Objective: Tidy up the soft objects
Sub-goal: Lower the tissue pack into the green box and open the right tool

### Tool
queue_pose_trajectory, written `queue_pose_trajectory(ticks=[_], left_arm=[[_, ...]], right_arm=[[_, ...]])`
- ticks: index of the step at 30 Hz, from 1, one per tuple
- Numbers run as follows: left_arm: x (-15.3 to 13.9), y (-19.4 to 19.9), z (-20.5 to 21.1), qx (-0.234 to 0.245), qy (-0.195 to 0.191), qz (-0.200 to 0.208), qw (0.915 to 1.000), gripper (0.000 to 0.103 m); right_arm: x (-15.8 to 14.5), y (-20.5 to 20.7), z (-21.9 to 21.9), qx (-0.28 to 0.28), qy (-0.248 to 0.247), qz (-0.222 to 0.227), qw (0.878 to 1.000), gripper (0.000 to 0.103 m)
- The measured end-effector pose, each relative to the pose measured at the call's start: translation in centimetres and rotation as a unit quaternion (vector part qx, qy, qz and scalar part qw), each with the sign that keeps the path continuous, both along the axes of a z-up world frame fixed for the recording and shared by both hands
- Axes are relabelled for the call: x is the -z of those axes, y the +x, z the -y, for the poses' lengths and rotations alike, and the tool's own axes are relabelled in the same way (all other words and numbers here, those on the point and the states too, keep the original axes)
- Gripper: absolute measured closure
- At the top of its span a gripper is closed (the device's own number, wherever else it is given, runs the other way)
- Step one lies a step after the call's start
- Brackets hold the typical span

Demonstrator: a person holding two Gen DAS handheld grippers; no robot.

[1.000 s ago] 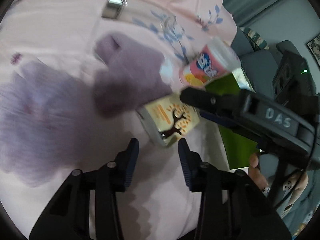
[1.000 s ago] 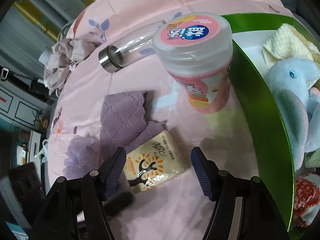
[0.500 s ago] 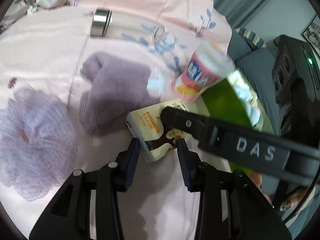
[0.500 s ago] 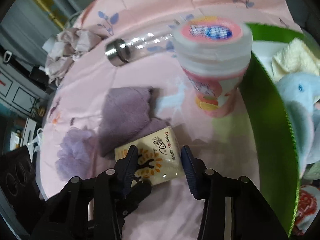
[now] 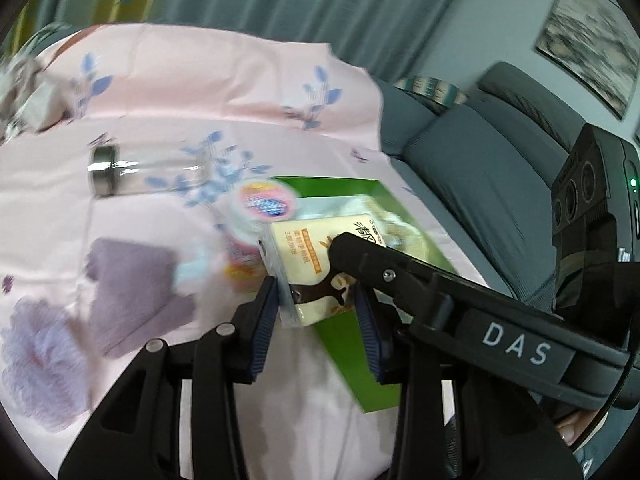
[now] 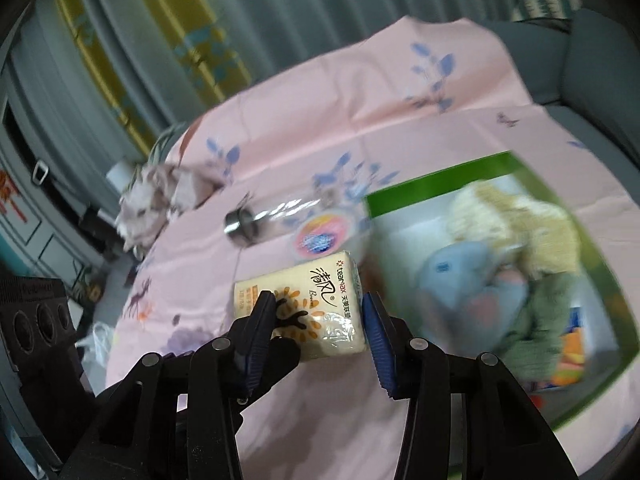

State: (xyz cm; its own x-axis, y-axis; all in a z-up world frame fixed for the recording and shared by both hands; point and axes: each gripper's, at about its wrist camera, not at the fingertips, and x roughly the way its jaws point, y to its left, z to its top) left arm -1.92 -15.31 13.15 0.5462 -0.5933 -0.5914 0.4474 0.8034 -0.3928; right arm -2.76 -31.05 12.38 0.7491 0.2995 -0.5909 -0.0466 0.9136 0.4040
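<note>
The step in hand looks like carrying the tissue pack (image 6: 304, 306) to the green box (image 6: 420, 188). The right gripper (image 6: 318, 330) has just closed its jaws to a medium gap and clamps the pack, which sits lifted clear of the pink sheet (image 6: 360, 88). The left gripper (image 5: 316, 316), narrowly open, frames the same pack, though whether its pads press I cannot tell. Next, the pack needs moving over the box, beside the blue plush elephant (image 6: 460, 272), then releasing. The pack is cream, plastic-wrapped, with a brown tree print.
</note>
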Motion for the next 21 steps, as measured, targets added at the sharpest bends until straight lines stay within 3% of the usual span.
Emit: queue_pose_trajectory(ticks=[11, 21], left_arm=[[0.0, -0.5, 8.6, 0.083, 0.015, 0.001, 0.9964, 0.066], [2.9, 0.3, 13.0, 0.122, 0.023, -0.055, 0.9907, 0.066]], right_arm=[[1.0, -2.6, 8.7, 0.106, 0.033, -0.006, 0.994, 0.055], [4.2, -2.1, 12.8, 0.166, 0.046, -0.069, 0.983, 0.055]])
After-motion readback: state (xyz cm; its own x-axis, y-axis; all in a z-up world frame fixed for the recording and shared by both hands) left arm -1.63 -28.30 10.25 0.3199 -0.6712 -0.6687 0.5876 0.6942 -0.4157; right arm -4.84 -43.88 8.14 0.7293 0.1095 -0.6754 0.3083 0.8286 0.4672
